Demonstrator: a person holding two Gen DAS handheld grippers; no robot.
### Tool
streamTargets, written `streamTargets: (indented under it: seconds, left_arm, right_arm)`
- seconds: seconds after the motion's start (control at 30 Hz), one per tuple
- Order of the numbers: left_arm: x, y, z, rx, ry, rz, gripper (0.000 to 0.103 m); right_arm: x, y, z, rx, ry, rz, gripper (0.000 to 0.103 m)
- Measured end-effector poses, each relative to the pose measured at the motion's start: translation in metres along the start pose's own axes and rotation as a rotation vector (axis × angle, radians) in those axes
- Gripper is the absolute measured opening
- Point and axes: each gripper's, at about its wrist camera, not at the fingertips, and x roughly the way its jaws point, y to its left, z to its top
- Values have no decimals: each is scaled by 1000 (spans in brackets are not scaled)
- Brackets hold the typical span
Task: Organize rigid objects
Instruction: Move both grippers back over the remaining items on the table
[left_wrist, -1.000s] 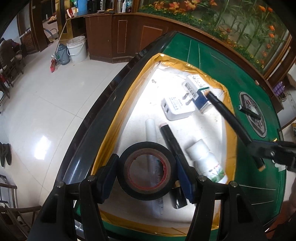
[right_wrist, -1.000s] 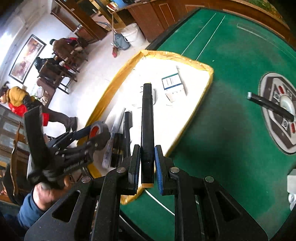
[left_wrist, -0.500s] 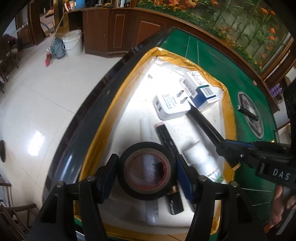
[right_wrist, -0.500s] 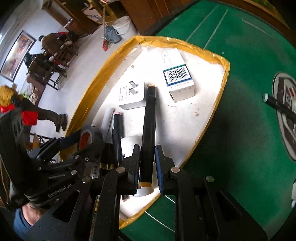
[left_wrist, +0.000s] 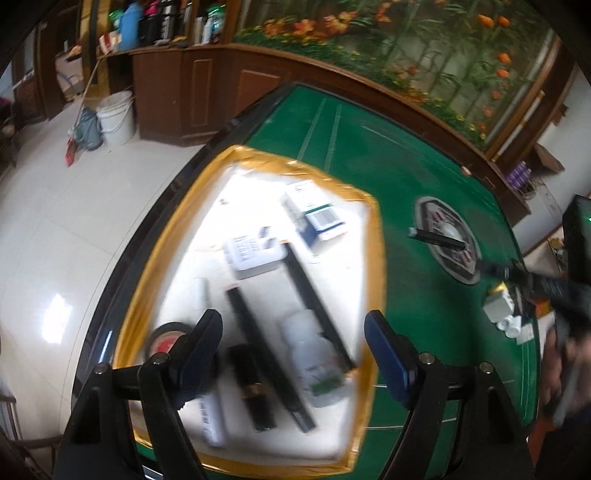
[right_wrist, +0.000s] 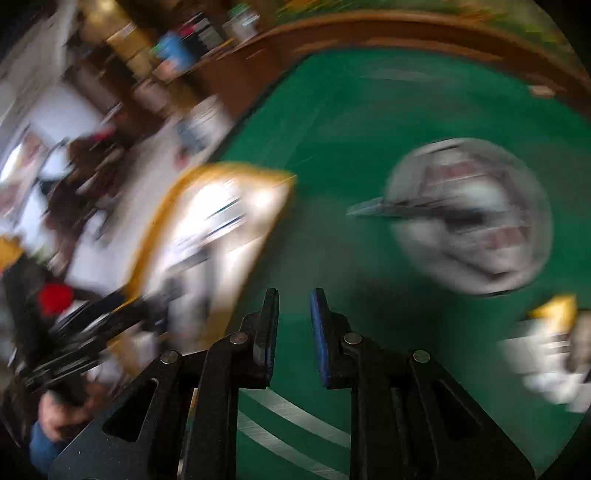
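- Presently noted at the near end of the green table (left_wrist: 424, 166): white tray (left_wrist: 376, 258) with a yellow border, holding most of the objects.
- Left gripper (left_wrist: 291, 321): above the near part of the tray, pointing steeply down; jaws wide apart and opening, nothing between the pads.
- Black tape roll (left_wrist: 166, 334): flat on the tray near its left border, partly hidden behind the left finger, clear of both pads.
- Laid roughly side by side along the tray: white tube (left_wrist: 212, 417), short black cylinder (left_wrist: 251, 384) with a gold band, black pen (left_wrist: 258, 350), white bottle (left_wrist: 314, 362), long black stick (left_wrist: 314, 306).
- At the far end of the tray: white charger plug (left_wrist: 251, 254) and, beyond it, a white and blue box (left_wrist: 317, 218).
- Outside the tray: one black pen (left_wrist: 437, 238) across the round emblem (left_wrist: 447, 240) at the table's centre; small white and yellow items (left_wrist: 504, 314) near the right edge, too blurred to identify.
- Right gripper (right_wrist: 293, 295): over bare green felt between tray and emblem; jaws drawn close, only a narrow gap, empty.
- Right wrist view heavily smeared; no finer detail readable there.
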Motion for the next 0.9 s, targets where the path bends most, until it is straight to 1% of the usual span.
streamTargets:
  seconds: [0.07,0.1,0.13,0.2,0.23,0.3,0.33,0.4,0.43,0.53,0.6,0.63,0.7,0.77,0.8,0.83,0.9]
  left_arm:
    - [-3,-10,-1,18,-2,-7,80]
    - [-3,-14,-2,24,-1,-10,80]
    - [-3,-19,-3,30,2,-17,80]
    - [-2,-30,-7,47,9,-24,80]
    - [-1,-35,-9,56,15,-25,80]
    - [2,-46,-13,75,30,-33,80]
    - [3,-51,-15,86,36,-36,80]
    - [5,-63,-19,110,48,-44,80]
    - [6,-68,-21,120,54,-47,80]
    - [9,-82,-24,146,67,-58,80]
    - [10,-88,-25,157,73,-65,80]
    - [11,-92,-25,165,74,-72,80]
    - [15,-101,-26,179,82,-82,80]
    - [17,-108,-26,194,86,-95,80]
    - [19,-113,-26,202,87,-102,80]
    - [21,-119,-24,217,90,-109,80]
    - [26,-129,-21,246,95,-114,80]
  right_arm:
    - [-16,-55,10,73,-42,-168,17]
    - [-21,-79,13,104,-48,-230,17]
    - [-24,-112,16,149,-37,-301,17]
    - [-29,-158,17,225,-24,-357,17]
    - [-30,-179,15,266,-18,-360,17]
    - [-30,-213,12,356,-14,-311,17]
    - [-27,-230,7,422,-2,-251,17]
    - [-19,-239,-1,500,13,-148,18]
    - [-16,-238,-6,505,17,-108,19]
    - [-9,-220,-20,492,44,-44,21]
    - [-5,-202,-34,486,70,51,22]
    - [-5,-193,-40,473,89,84,23]
    - [-1,-169,-53,428,130,150,28]
    - [-5,-149,-65,383,174,224,28]
    - [-6,-140,-69,362,174,258,28]
    - [-14,-135,-74,344,157,263,28]
    - [-33,-133,-80,315,106,213,28]
